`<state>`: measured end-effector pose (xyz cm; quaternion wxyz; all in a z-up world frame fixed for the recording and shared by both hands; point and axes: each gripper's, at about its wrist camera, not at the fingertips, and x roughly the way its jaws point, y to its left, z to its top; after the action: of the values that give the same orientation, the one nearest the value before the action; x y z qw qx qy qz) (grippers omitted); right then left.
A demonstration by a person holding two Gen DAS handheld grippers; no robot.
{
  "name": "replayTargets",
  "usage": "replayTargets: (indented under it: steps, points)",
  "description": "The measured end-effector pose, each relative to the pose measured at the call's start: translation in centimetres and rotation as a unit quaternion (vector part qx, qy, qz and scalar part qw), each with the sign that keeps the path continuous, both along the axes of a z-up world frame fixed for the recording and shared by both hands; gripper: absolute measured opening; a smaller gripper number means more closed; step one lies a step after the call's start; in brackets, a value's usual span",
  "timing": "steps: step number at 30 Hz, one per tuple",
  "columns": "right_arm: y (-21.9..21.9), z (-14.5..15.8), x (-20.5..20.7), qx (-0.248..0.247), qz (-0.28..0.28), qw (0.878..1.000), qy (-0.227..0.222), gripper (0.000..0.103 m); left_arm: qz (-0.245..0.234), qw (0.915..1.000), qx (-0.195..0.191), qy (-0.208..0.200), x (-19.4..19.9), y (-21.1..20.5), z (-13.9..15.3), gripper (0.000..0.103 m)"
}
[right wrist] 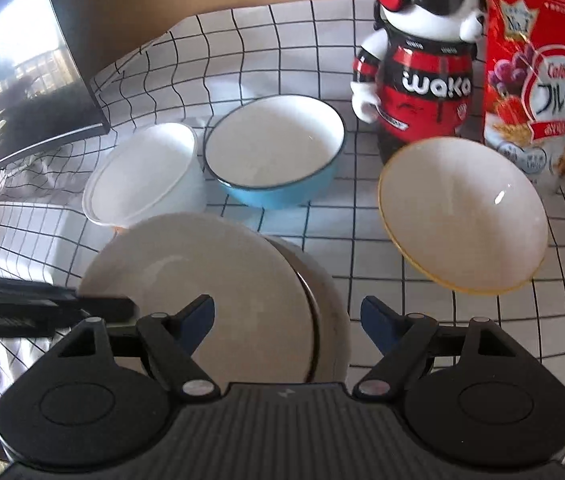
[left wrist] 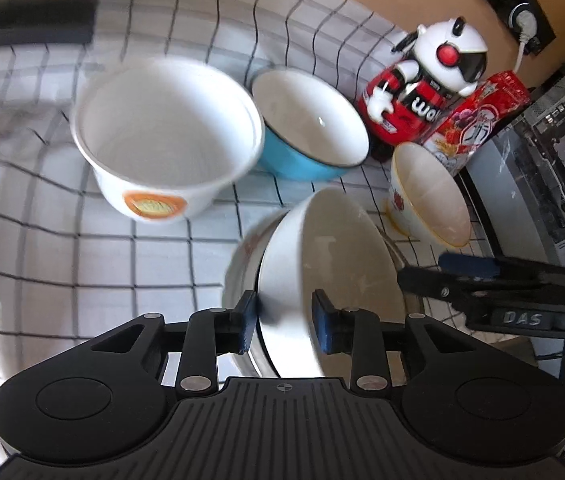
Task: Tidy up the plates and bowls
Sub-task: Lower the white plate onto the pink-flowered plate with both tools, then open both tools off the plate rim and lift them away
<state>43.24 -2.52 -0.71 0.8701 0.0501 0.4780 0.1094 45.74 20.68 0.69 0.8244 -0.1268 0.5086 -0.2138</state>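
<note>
My left gripper [left wrist: 284, 320] is shut on the rim of a white plate [left wrist: 334, 264] and holds it tilted over another plate [left wrist: 242, 256]; the same held plate [right wrist: 210, 280] shows in the right wrist view, above the lower plate [right wrist: 332, 316]. My right gripper [right wrist: 288, 326] is open and empty, just in front of these plates. On the checked cloth stand a white bowl with an orange mark [left wrist: 166, 136], a blue bowl [left wrist: 306, 124] and a small gold-rimmed bowl [left wrist: 428, 196]. In the right wrist view they are the white bowl [right wrist: 142, 176], the blue bowl [right wrist: 274, 152] and the gold-rimmed bowl [right wrist: 462, 216].
A red and white robot toy [right wrist: 418, 60] and a red cereal bag [right wrist: 542, 72] stand at the back right. A dark monitor [right wrist: 22, 64] is at the left. The checked tablecloth [left wrist: 62, 264] covers the table. Computer hardware [left wrist: 554, 152] is at the right edge.
</note>
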Motion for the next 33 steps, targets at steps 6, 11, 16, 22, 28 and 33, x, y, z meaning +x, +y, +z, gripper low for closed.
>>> replayTargets:
  steps: [6,11,16,22,28,33]
  points:
    - [-0.9,-1.1,-0.7,0.008,-0.021,1.0,0.001,0.081,0.0,0.9992,0.021,-0.033,-0.1,0.6,1.9,0.03]
    - [-0.9,-1.1,-1.6,0.002,-0.018,1.0,-0.015,0.081,-0.007,0.9994,0.03,-0.015,0.5,0.0,0.4,0.026]
    - [-1.5,-1.6,-1.7,-0.013,-0.031,0.999,-0.007,0.081,-0.006,0.9992,0.037,-0.013,0.5,0.1,-0.7,0.028]
    - [-2.3,-2.2,-2.3,-0.02,-0.051,0.998,0.006,0.081,-0.018,0.9976,0.061,-0.027,0.3,-0.5,-1.0,0.03]
    - [-2.7,-1.5,-3.9,-0.015,-0.069,0.998,-0.007,0.081,-0.031,0.9965,0.07,-0.034,0.2,-1.0,-1.6,0.031]
    - [-3.5,-0.8,-5.7,-0.014,-0.095,0.995,-0.019,0.081,-0.043,0.9956,0.073,-0.039,0.1,-1.2,-1.6,0.03]
